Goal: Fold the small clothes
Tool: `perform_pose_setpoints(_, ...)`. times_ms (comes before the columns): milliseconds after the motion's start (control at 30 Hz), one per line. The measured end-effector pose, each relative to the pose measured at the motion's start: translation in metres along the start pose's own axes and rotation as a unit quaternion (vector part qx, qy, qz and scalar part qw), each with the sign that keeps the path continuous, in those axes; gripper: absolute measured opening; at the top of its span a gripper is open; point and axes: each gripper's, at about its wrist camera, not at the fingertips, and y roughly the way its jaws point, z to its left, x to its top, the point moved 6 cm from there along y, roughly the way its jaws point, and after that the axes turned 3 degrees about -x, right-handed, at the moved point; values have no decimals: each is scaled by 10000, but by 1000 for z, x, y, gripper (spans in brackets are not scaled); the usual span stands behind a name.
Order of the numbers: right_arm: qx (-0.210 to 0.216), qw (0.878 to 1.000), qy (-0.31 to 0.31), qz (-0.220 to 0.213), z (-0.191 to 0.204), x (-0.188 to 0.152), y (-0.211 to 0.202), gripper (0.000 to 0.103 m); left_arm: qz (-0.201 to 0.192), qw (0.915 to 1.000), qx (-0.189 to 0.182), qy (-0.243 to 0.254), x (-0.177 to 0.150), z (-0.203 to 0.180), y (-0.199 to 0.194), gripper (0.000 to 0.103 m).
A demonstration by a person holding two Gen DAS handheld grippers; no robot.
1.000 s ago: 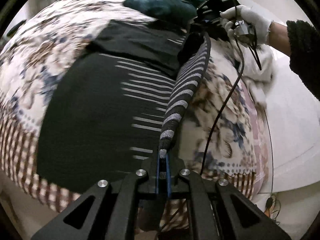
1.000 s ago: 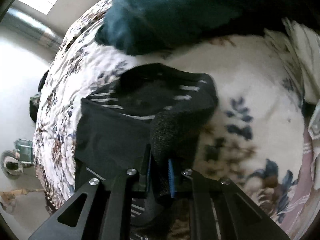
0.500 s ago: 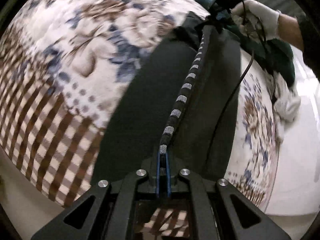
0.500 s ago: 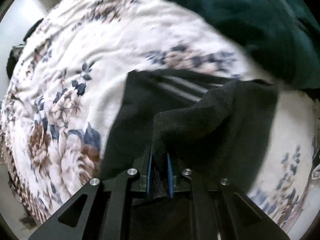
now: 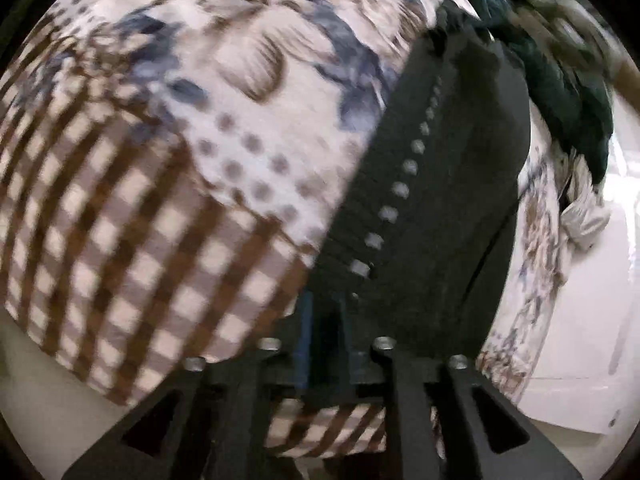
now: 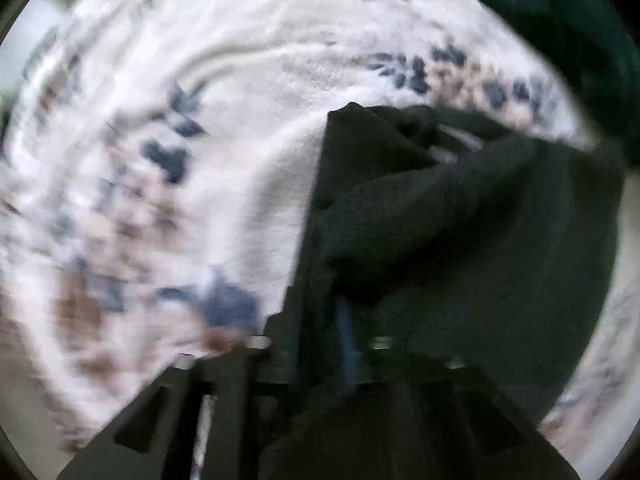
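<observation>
A black garment with grey stripes [image 5: 448,184] lies folded over itself on a floral blanket [image 5: 248,92]. Its folded edge, marked with small grey stripe ends, runs away from my left gripper [image 5: 326,312], which is shut on the garment's near corner. In the right wrist view my right gripper [image 6: 324,340] is shut on another corner of the same black garment [image 6: 472,224], which bunches up over the fingers. The other gripper is blurred at the top right of the left view.
A dark teal garment [image 5: 568,96] lies beyond the black one and shows in the right wrist view [image 6: 580,24]. A white cloth [image 5: 584,216] lies at the blanket's right edge. The blanket's checked border [image 5: 100,240] hangs over the bed edge. A white surface [image 5: 584,340] is at right.
Both grippers have carried the held edge across the garment to the left, folding it in half. The stripes are now covered and both views are blurred by motion.
</observation>
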Motion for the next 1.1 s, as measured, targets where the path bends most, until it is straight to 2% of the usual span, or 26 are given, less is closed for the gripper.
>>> perform_pose_setpoints(67,611,9975,252,-262,-19,-8,-29,80,-122,9999,-78,-37,17,5,-18,51)
perform_pose_setpoints(100,776,9954,377,-428,-36,-14,-46,79,-266,9995,-147,-53,32,4,-29,53)
perform_pose_setpoints(200,694,9918,567,-908,-85,-30,-79,80,-588,9976,-348,87,86,-16,-43,54)
perform_pose_setpoints(267,293,9904,571,-1222,-121,-38,-95,80,-740,9954,-436,425,137,-47,-36,54)
perform_pose_setpoints(300,-37,9892,559,-1354,-146,-44,-100,80,-793,9940,-489,565,162,-64,-29,54)
perform_pose_setpoints(367,-267,9881,627,-1379,-170,-49,-99,80,-749,9919,-585,846,214,-101,-5,54)
perform_pose_setpoints(467,-159,9834,1143,-1398,-221,-46,-90,80,-585,9905,-734,1008,288,-153,40,54)
perform_pose_setpoints(567,-13,9801,1378,-1428,-247,-36,-79,80,-441,9889,-718,1223,346,-197,85,54)
perform_pose_setpoints(667,36,9815,1221,-1474,-255,-18,-62,80,-227,9861,-350,1611,377,-222,125,54)
perform_pose_setpoints(700,102,9819,1163,-1491,-257,-12,-57,80,-126,9832,-126,1816,381,-229,141,54)
perform_pose_setpoints(733,187,9816,1151,-1512,-257,-8,-53,80,-66,9781,1,2080,383,-237,153,50)
perform_pose_setpoints(767,335,9810,1139,-1534,-256,-3,-49,80,-119,9727,74,2314,387,-241,158,18)
perform_pose_setpoints(800,463,9807,1120,-1534,-255,2,-45,80,-161,9677,153,2510,386,-244,161,4)
perform_pose_setpoints(867,533,9805,1111,-1529,-252,9,-40,79,-307,9627,232,2680,386,-248,156,3)
perform_pose_setpoints(933,447,9793,1036,-1683,-242,16,-39,47,-490,9593,197,2773,389,-252,143,3)
perform_pose_setpoints(967,196,9800,1045,-1682,-237,20,-36,19,-526,9594,167,2767,393,-252,138,3)
perform_pose_setpoints(1100,-43,9791,1068,-1733,-234,26,-36,14,-447,9647,79,2596,415,-245,132,3)
